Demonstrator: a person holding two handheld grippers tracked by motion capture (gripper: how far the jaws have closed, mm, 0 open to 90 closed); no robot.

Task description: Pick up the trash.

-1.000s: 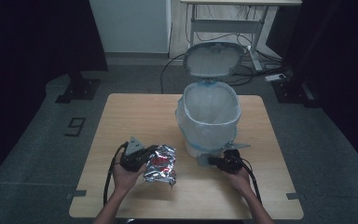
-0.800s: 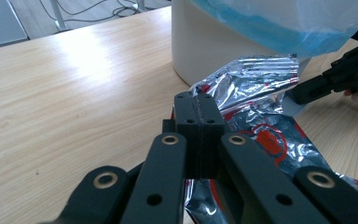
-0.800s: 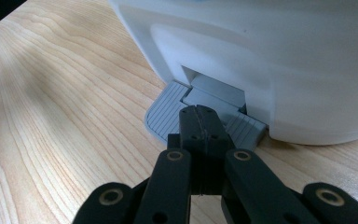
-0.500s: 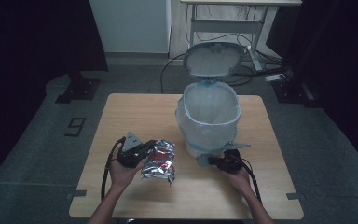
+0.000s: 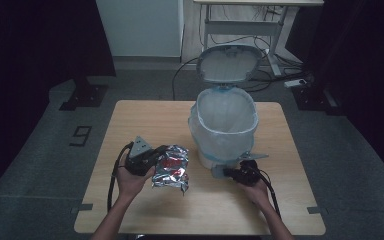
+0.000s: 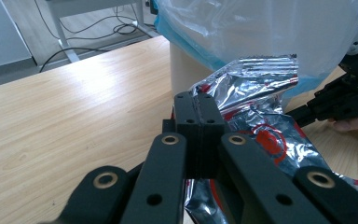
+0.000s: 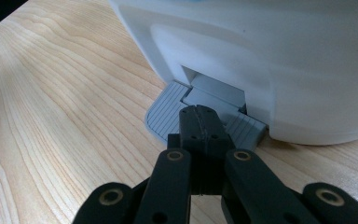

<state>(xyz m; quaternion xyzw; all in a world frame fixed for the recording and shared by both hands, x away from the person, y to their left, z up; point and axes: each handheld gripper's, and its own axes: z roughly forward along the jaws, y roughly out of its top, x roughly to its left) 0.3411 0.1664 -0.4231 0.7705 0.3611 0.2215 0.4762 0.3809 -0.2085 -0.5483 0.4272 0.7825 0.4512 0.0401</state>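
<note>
A: Left tool [image 5: 156, 154], jaws pressed together on the near edge of the foil packet [image 5: 171, 167]. In the left gripper view the packet [image 6: 256, 116] sits pinched at the jaw tips, crumpled, top seam toward the bin.

B: Where is it on the table [image 5: 140, 120]?

A: About 7 o'clock from the bin [image 5: 225, 125], just beside its base. Whether its far end rests on the wood or hangs clear, I can't tell.

B: And the right side?

A: Right tool [image 5: 230, 172], jaws shut with nothing between them, tips bearing on the grey pedal [image 7: 168, 116] at 6 o'clock of the bin. Lid [image 5: 228, 62] stands open at 12 o'clock, liner bag [image 5: 225, 112] folded over the rim.

B: Risks?

A: Grip is on a thin slick corner; the foil could slide out on the way over the rim, my guess. If the right tool eases off or skids off the pedal, the lid likely drops on the packet. The packet could also snag the loose liner and drag it inward.

B: What's unclear?

A: How deep the foil goes between the jaws; the tool body hides it. Inside of the bin isn't readable. Packet print is too crumpled to read. Pedal contact point is masked by the jaw tips.
</note>
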